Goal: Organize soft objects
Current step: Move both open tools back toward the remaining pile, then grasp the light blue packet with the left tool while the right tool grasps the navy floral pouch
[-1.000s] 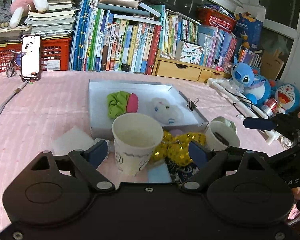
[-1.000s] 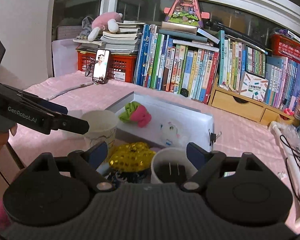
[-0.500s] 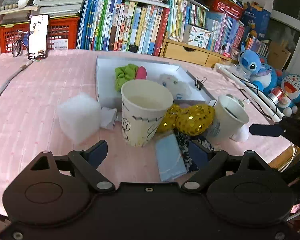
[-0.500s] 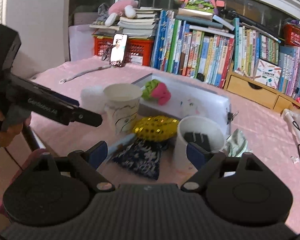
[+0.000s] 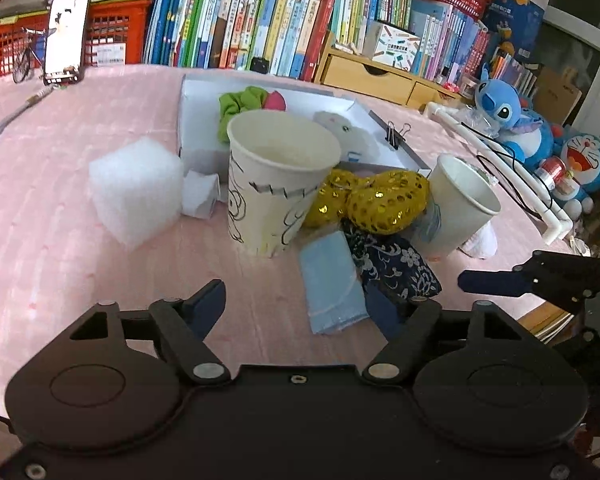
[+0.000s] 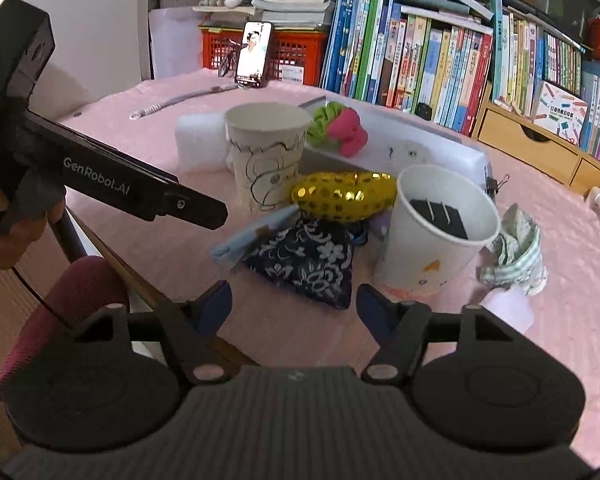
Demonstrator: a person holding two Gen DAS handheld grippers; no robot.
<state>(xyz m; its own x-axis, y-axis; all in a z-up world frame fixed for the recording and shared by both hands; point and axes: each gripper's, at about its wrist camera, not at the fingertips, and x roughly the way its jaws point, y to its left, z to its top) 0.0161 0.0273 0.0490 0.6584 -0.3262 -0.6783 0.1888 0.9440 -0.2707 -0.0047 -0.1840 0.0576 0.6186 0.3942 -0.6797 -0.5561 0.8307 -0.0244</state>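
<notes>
Both tools' jaws are closing, still wide, gripping nothing. The left gripper (image 5: pixel 296 306) hovers just short of the blue cloth (image 5: pixel 330 284); the right gripper (image 6: pixel 294 306) faces the floral pouch (image 6: pixel 306 260), with the gold sequin pouch (image 6: pixel 344 196) beyond.

My claws are matt black plastic, and my left gripper (image 5: pixel 296 308) has dull blue pads, as does my right gripper (image 6: pixel 294 306). Under them the tablecloth (image 5: pixel 60 216) is pink cloth with a ribbed, soft weave. The doodled cup (image 5: pixel 278 184) is matt paper; left of it sits a foam block (image 5: pixel 136 192), white and grainy. Right of that cup lies a gold pouch (image 5: pixel 384 202), shiny with sequins, and in front of it a navy pouch (image 6: pixel 306 260) of flowered cotton beside a pale blue cloth (image 5: pixel 332 284), thin and matt. Behind the cup the tray (image 5: pixel 188 120) looks like smooth white card.
</notes>
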